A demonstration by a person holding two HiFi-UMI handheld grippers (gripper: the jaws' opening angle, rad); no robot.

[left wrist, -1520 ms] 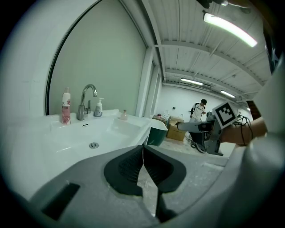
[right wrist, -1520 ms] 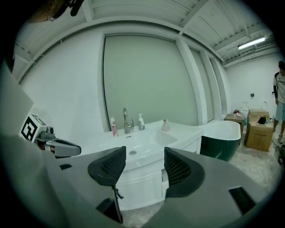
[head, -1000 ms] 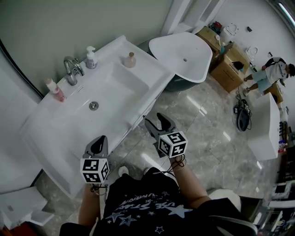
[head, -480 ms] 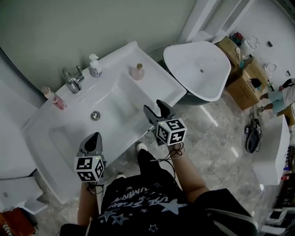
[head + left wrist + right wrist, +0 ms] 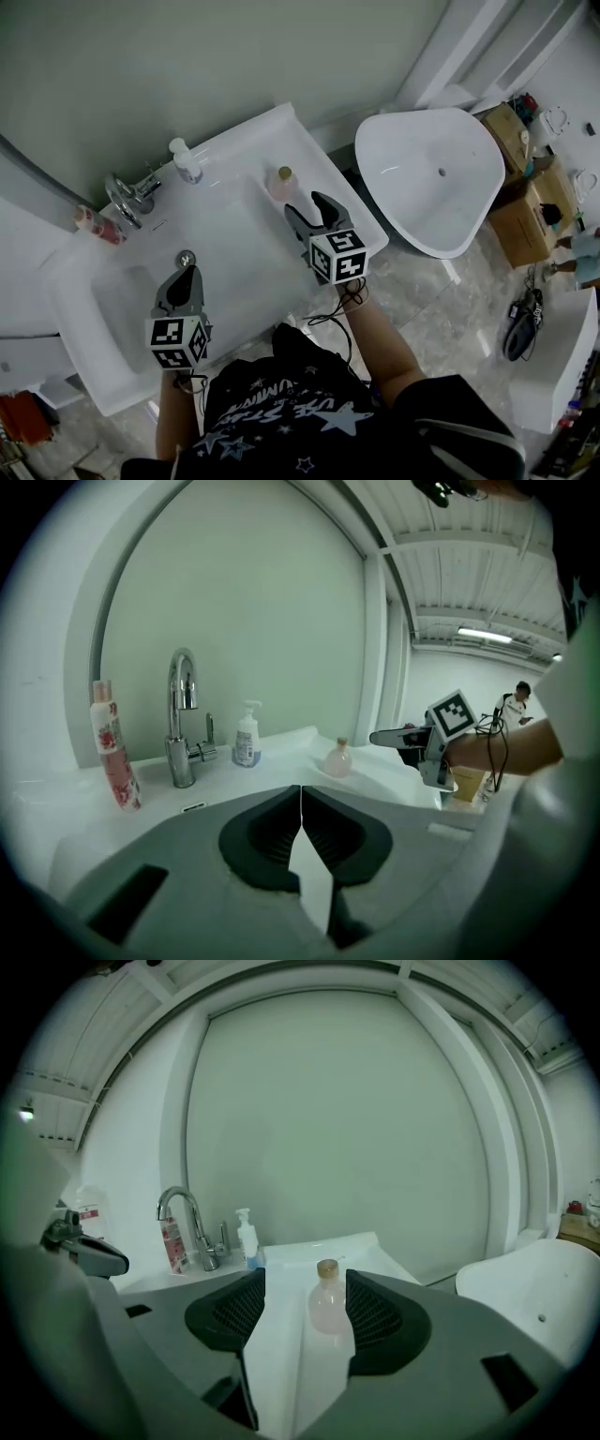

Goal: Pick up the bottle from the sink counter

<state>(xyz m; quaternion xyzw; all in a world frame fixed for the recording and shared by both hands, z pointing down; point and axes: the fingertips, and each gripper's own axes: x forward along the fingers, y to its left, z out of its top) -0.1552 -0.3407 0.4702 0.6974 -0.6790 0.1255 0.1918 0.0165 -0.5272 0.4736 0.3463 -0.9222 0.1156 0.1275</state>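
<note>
A small round pink bottle (image 5: 284, 183) with a tan cap stands on the white sink counter (image 5: 309, 155), right of the basin. My right gripper (image 5: 307, 208) is open just short of it, jaws pointing at it. In the right gripper view the bottle (image 5: 327, 1307) shows in the gap between the two spread fingers (image 5: 380, 1314), a little ahead of them and untouched. My left gripper (image 5: 187, 275) hangs over the basin's front, shut with nothing in it; its jaws (image 5: 301, 790) meet in a thin line. The right gripper (image 5: 405, 738) also appears in the left gripper view.
A chrome faucet (image 5: 131, 195), a white pump bottle (image 5: 185, 161) and a tall pink bottle (image 5: 91, 223) line the back of the counter by the wall. A white freestanding tub (image 5: 441, 178) stands right of the sink, with cardboard boxes (image 5: 525, 192) beyond it.
The person has stepped up to the sink. The right gripper has moved forward over the counter to the pink bottle. The left gripper now hangs over the basin.
</note>
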